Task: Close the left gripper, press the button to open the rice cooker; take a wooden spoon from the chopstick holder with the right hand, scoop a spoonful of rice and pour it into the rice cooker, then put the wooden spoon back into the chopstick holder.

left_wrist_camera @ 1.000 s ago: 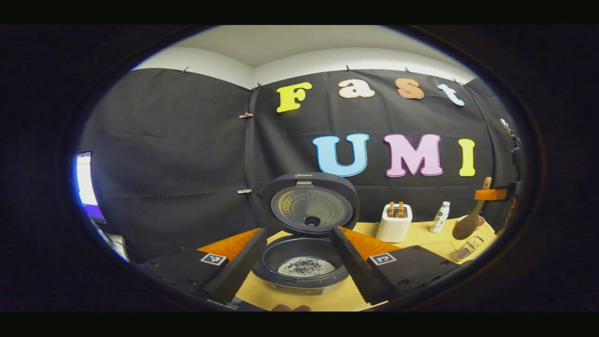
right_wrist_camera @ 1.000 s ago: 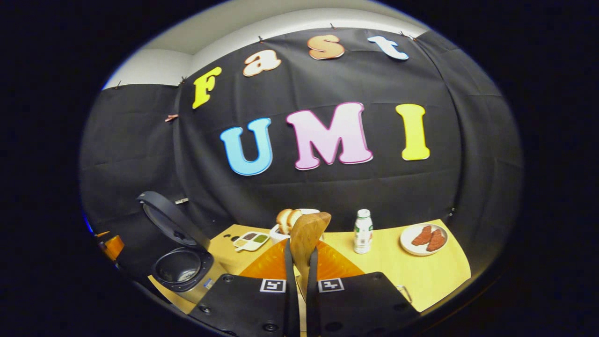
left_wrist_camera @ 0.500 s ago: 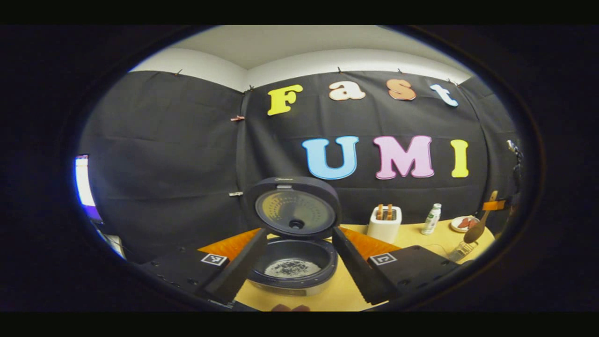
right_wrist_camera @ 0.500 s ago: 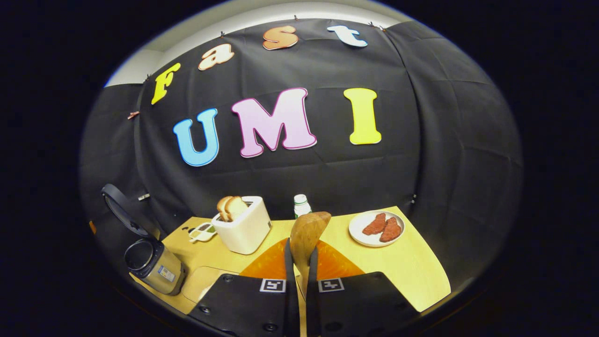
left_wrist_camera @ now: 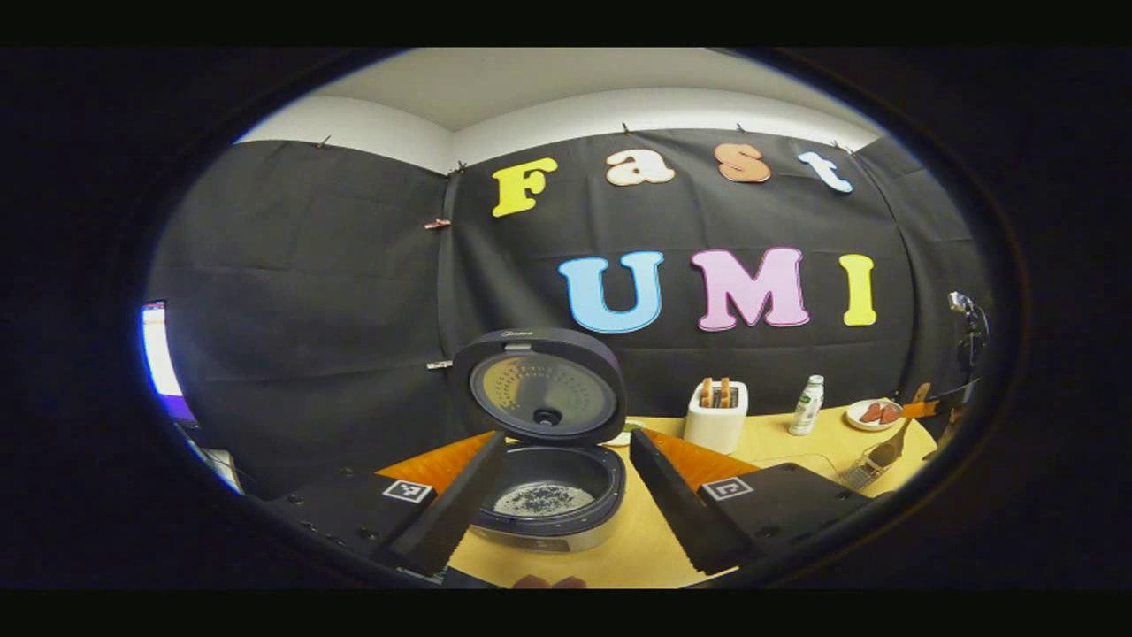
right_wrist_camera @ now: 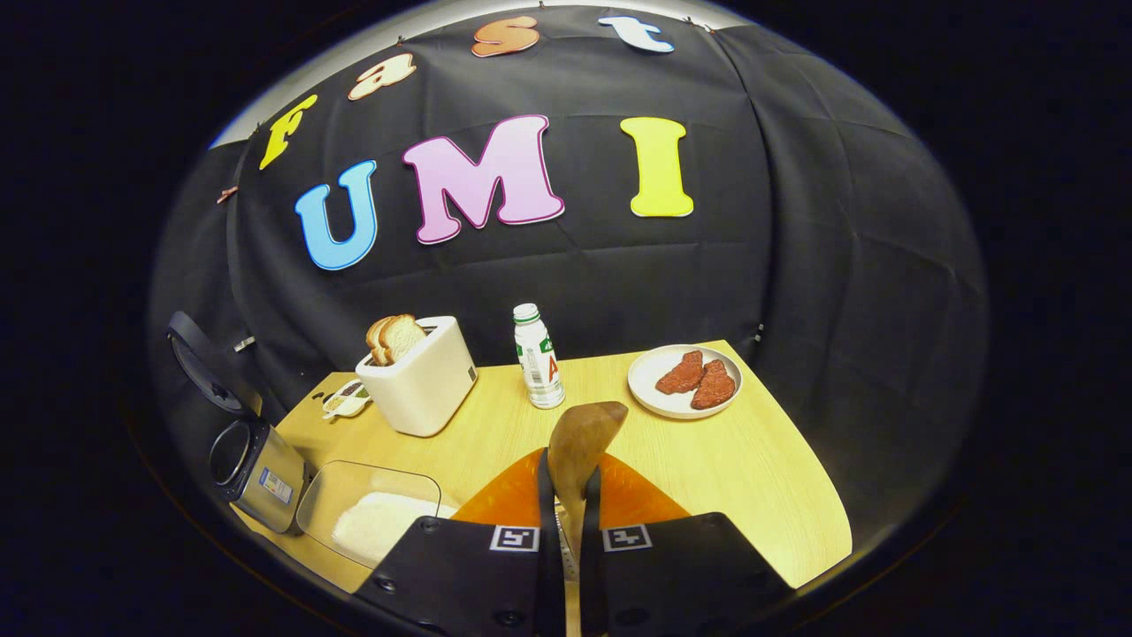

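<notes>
The right hand-held gripper (right_wrist_camera: 566, 495) pinches the wooden spoon (right_wrist_camera: 579, 442) by its handle, both fingers pressed flat against it, so the smooth oval bowl stands upright just beyond the fingertips. That hold likely suits lowering it handle-first control into the wire chopstick holder (left_wrist_camera: 862, 473), seen in the left gripper view directly below the spoon. The left hand-held gripper (left_wrist_camera: 566, 495) is spread, its ribbed black fingers framing the rice cooker (left_wrist_camera: 546, 482), whose round lid stands raised. Grains lie in the dark inner pot, suggesting the pour is done. A clear rice container (right_wrist_camera: 367, 509) sits on the pale wood-grain table (right_wrist_camera: 752, 478), left of the right gripper.
</notes>
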Demonstrator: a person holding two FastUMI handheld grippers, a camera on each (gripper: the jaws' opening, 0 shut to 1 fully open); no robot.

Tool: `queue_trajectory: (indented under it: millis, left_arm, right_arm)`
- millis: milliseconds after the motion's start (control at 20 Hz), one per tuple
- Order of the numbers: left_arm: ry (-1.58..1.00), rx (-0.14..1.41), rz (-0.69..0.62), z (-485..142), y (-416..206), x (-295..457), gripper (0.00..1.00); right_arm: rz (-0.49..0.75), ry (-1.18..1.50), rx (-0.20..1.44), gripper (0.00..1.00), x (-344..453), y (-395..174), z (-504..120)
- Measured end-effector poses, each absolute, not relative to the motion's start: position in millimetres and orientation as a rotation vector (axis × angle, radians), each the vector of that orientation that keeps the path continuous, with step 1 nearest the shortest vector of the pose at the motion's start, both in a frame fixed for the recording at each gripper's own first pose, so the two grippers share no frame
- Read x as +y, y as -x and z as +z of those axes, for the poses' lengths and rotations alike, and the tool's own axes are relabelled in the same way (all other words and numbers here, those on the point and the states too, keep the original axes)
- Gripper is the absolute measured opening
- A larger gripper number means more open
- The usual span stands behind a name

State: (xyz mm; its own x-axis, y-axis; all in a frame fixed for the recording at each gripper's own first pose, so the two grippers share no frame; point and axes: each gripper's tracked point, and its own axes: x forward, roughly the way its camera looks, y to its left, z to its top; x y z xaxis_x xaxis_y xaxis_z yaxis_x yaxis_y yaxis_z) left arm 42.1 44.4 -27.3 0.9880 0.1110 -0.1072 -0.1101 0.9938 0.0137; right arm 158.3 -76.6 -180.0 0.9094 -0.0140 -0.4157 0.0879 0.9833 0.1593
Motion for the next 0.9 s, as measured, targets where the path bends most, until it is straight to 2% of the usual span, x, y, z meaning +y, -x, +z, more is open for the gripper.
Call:
queue_trajectory:
  millis: [300, 350, 400, 500, 550, 600, 750, 900]
  left_arm:
    - [-0.001, 0.102, 0.101, -24.7, -39.4, 44.0, 0.95]
    - [-0.002, 0.102, 0.099, -25.5, -39.4, 43.8, 0.95]
    - [-0.002, 0.102, 0.097, -25.5, -39.1, 43.9, 0.95]
    - [0.005, 0.103, 0.095, -26.1, -39.0, 43.5, 0.95]
    - [0.010, 0.104, 0.094, -26.8, -39.4, 44.4, 0.94]
    - [0.015, 0.105, 0.095, -26.4, -39.7, 44.9, 0.95]
    - [0.022, 0.095, 0.096, -23.1, -41.9, 47.3, 0.95]
    - [0.025, 0.082, 0.097, -20.7, -48.5, 52.2, 0.94]
  right_arm:
    - [-0.108, -0.174, 0.506, 0.19, -89.8, -138.1, -209.5]
    - [-0.126, -0.176, 0.498, 0.22, -94.3, -137.2, -207.6]
    - [-0.149, -0.174, 0.487, 0.30, -99.1, -135.5, -202.8]
    - [-0.174, -0.187, 0.481, 0.33, -104.4, -131.6, -197.8]
    - [-0.182, -0.199, 0.479, 0.29, -106.1, -129.8, -193.8]
    - [-0.195, -0.202, 0.472, 0.37, -109.5, -128.9, -191.9]
    - [-0.220, -0.215, 0.465, 0.43, -113.1, -123.9, -184.5]
    - [-0.241, -0.210, 0.440, 0.45, -116.9, -115.9, -172.3]
